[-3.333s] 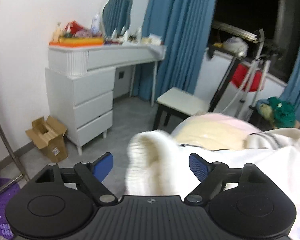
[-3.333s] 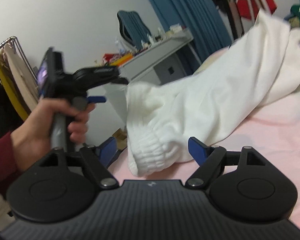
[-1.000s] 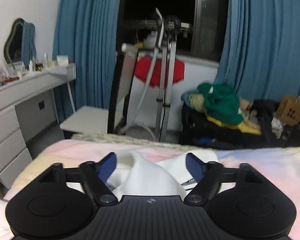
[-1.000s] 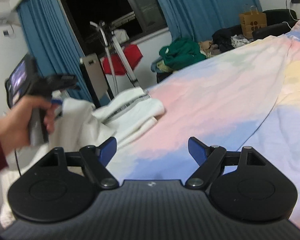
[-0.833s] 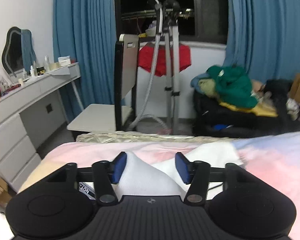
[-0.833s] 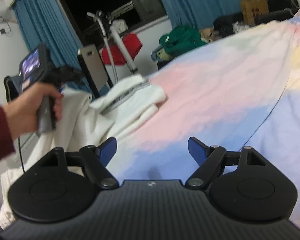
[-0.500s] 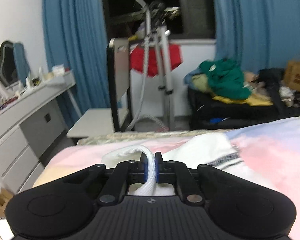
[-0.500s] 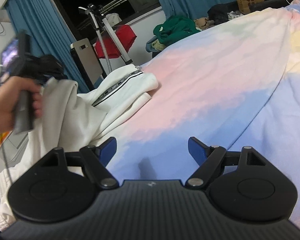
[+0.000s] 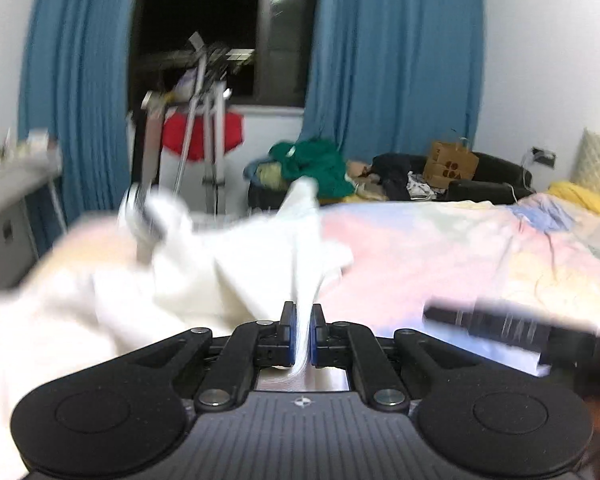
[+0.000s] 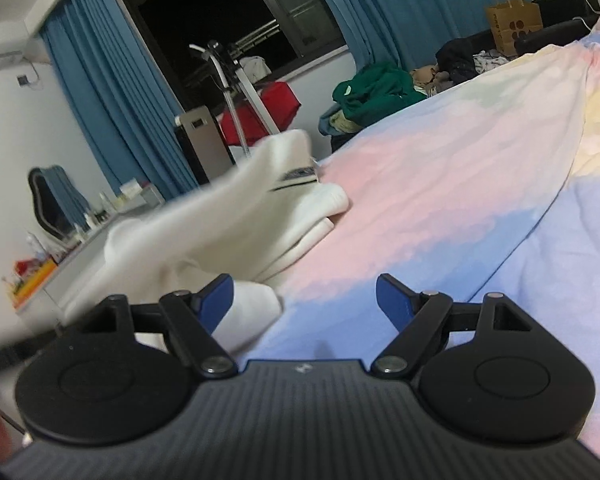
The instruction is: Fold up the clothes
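In the left wrist view, our left hand-held gripper has its two blue pads pressed together on a thin fold of the white garment. From the pinch the cloth rises in a taut ridge, and the rest spreads over the left part of the bed; this view is blurred, so we cannot tell finer details of the fabric. At the right edge, a dark blurred bar crosses low over the bed cover.

In the right wrist view, our right hand-held gripper has its fingers wide apart and holds nothing. It is low over the pastel bed cover, and a corner of the white garment lies just beside its left blue pad. The garment shows a dark striped trim.

Behind the bed we see blue curtains, a dark window, a green clothes pile and a brown paper bag.
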Motion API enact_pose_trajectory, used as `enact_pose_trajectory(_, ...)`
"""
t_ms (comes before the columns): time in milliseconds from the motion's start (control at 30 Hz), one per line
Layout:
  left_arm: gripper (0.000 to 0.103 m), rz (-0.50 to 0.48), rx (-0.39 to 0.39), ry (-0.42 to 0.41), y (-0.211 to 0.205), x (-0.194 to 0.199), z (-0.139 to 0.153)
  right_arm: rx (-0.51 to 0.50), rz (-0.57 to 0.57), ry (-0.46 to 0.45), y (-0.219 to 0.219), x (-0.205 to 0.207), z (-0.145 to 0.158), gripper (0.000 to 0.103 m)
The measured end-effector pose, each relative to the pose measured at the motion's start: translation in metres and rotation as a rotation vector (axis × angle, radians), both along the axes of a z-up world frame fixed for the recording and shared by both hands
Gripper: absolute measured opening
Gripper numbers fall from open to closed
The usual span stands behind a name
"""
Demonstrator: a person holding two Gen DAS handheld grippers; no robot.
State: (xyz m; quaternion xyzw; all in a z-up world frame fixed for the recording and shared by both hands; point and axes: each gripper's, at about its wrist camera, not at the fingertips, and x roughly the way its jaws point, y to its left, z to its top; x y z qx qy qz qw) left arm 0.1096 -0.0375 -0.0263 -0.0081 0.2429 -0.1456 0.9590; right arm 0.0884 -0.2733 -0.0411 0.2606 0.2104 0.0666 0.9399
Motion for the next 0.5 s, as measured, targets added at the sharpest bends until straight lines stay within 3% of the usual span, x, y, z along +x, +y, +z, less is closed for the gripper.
enact_pose_trajectory(133,0.006,0.03,-0.078,0.062,0.007,0.003,-0.034,0.15,0.058,0.037,-0.008,0.005,0.003,0.082)
enact_pose_trajectory(233,0.007,0.021,-0.108,0.09,0.013,0.01,-0.051,0.228,0.099,0.111,-0.008,0.034,0.009,0.082)
enact_pose_trajectory(367,0.007,-0.009,-0.14,0.1,0.021,0.02,-0.059,0.202,0.136,0.157,0.002,0.106,0.021,0.082)
enact_pose_trajectory(500,0.007,-0.033,-0.173,0.107,0.023,0.032,-0.068,0.144,0.101,0.19,0.011,0.193,0.015,0.079)
